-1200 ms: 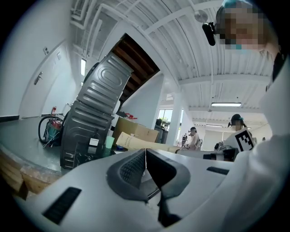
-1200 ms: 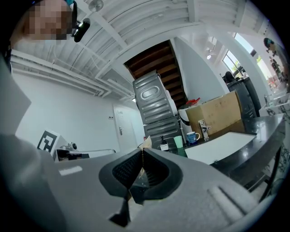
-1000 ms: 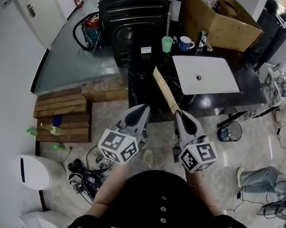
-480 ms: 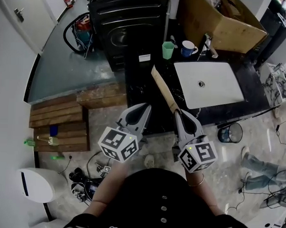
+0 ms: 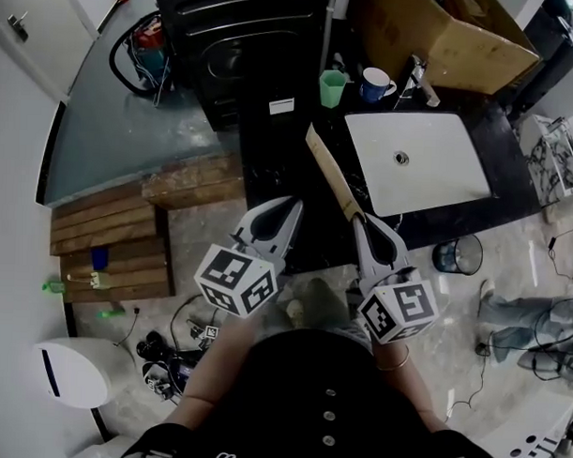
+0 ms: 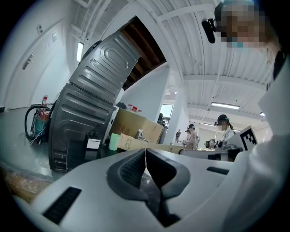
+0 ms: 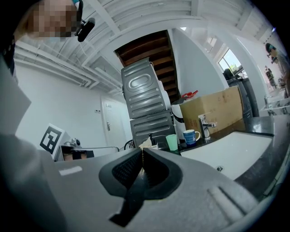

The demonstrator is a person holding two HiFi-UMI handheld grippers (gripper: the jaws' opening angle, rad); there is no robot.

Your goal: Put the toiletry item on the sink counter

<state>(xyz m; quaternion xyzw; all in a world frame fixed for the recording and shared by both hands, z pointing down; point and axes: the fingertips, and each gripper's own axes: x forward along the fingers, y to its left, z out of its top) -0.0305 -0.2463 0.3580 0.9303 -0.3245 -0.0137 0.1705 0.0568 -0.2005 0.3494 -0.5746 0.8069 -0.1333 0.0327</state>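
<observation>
**Carton held out left of sink, not yet set down**

Black surface [image 5: 289,167] carries the white sink [image 5: 420,162]. The toothpaste carton [image 5: 333,178], long and tan, hangs over the surface just left of the sink, its far end aimed at the back-left of the sink. I cannot tell whether it touches the surface. The right hand-held gripper [image 5: 359,219] pinches the carton's near end, at the sink's front-left corner, on a thin edge only. The left hand-held gripper [image 5: 292,207], further left of the sink, is pressed together on nothing.

Risks: the grip on one end of a long carton could let it pivot or slip out. Let go too near the front edge, it could tip to the floor. Pushed too far, it hits the green cup [image 5: 333,88] or blue mug [image 5: 373,85] behind the sink.
</observation>
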